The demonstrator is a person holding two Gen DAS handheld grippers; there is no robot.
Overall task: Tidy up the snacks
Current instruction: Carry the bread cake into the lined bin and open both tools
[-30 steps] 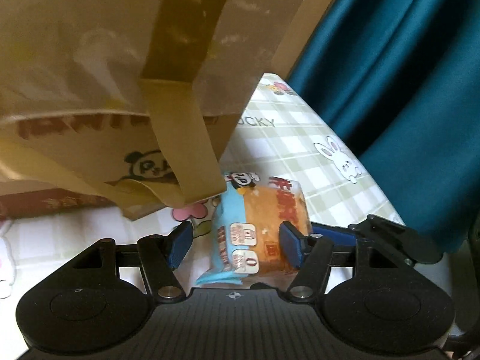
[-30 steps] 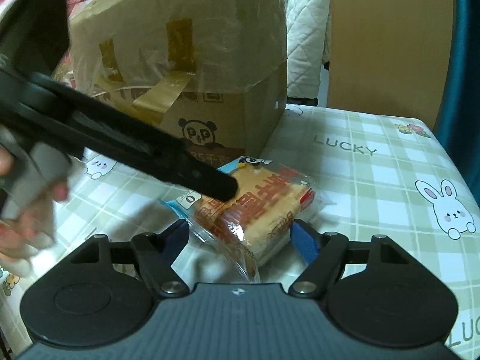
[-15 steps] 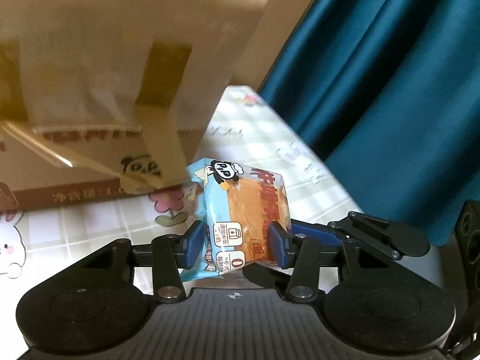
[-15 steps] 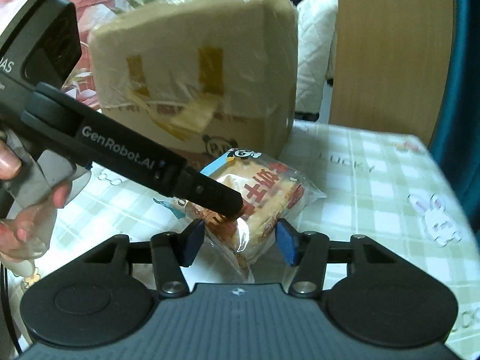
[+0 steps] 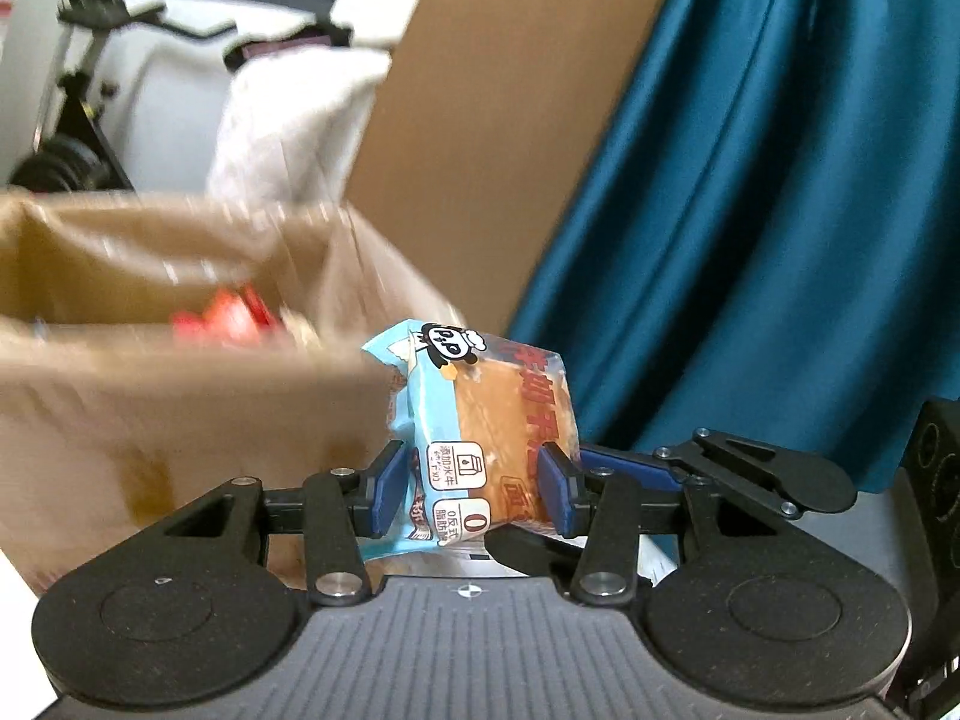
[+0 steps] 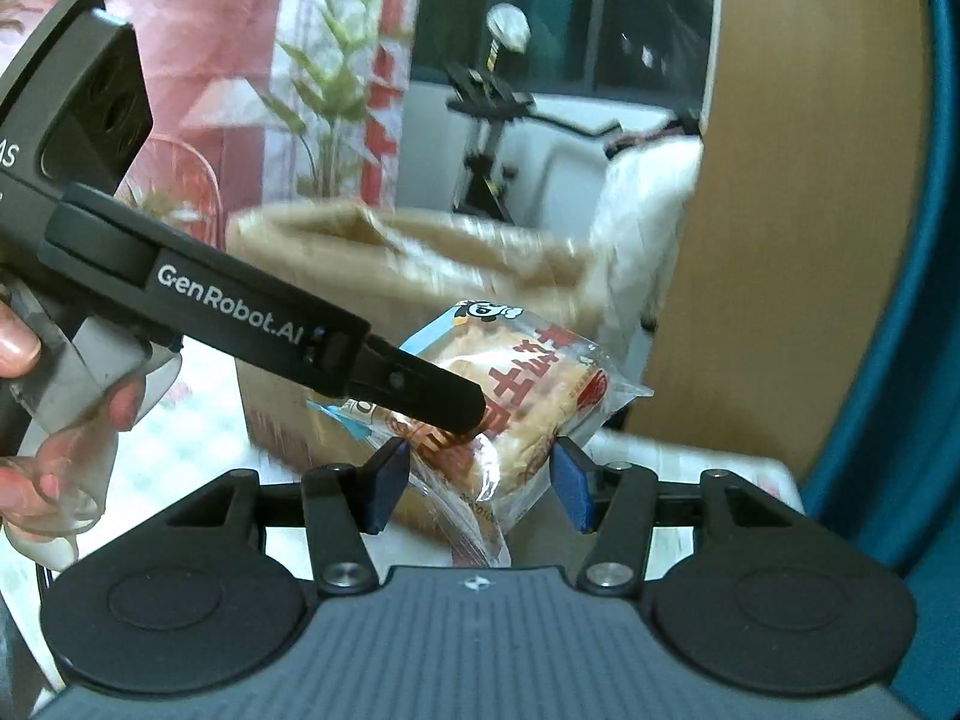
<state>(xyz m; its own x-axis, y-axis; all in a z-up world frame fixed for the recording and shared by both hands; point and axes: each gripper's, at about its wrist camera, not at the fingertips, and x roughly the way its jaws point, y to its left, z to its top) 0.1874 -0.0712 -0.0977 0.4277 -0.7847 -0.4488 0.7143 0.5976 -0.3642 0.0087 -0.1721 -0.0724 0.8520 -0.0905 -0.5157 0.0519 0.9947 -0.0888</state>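
Left wrist view shows the left gripper with its blue pads pressed on both sides of the bread packet, and the right gripper closes on the same packet's other end. A second ago the packet lay on the table by the cardboard box; now it is lifted level with the box's open top. Dropping it inside looks like the next step.

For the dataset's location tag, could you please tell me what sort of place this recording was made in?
Most likely a lived-in room at home, not a lab: an exercise bike stands in the background, a teal curtain hangs at the side, and a potted plant grows behind the cardboard box.
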